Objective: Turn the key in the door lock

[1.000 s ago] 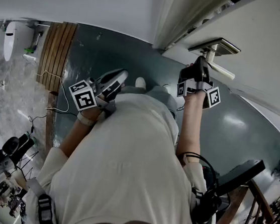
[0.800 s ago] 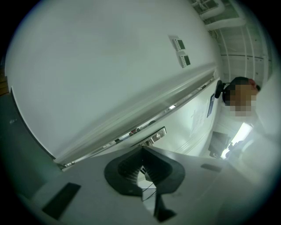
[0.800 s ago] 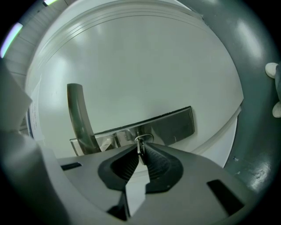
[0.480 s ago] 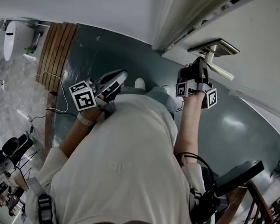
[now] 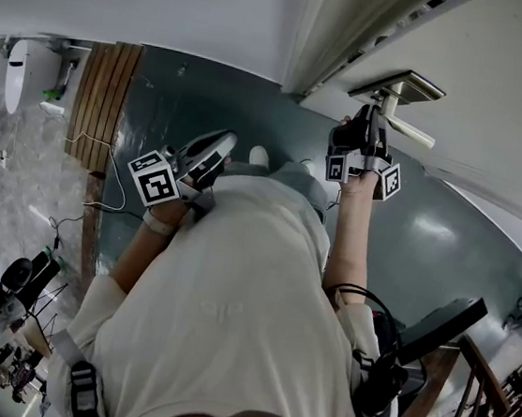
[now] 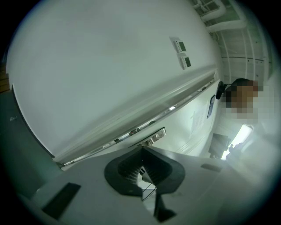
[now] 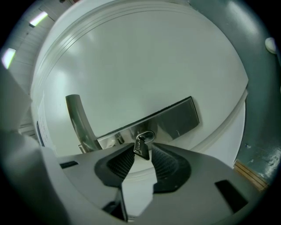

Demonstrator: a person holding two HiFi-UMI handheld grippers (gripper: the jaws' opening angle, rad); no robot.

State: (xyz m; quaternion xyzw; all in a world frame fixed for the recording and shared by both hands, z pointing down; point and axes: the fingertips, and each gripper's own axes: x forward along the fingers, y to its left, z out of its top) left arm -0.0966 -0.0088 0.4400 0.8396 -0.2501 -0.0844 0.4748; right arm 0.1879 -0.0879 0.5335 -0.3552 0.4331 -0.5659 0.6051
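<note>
Key (image 7: 141, 148): bare silvery metal, dull sheen. The lock plate (image 7: 175, 118) behind it is brushed metal with a satin finish. Door handle (image 7: 78, 116): smooth satin metal; door (image 7: 145, 57): smooth white painted face, slight gloss. Floor (image 5: 217, 103): grey-green, smooth, glossy with light reflections; wooden slats (image 5: 104, 99) matt brown; shirt (image 5: 228, 322) pale matt cloth.

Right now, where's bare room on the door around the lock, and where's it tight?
Free: bare door panel above the lock plate, and the strip right of the plate's end. Tight: the handle stands close at the plate's left; the key sticks out at mid-plate.
</note>
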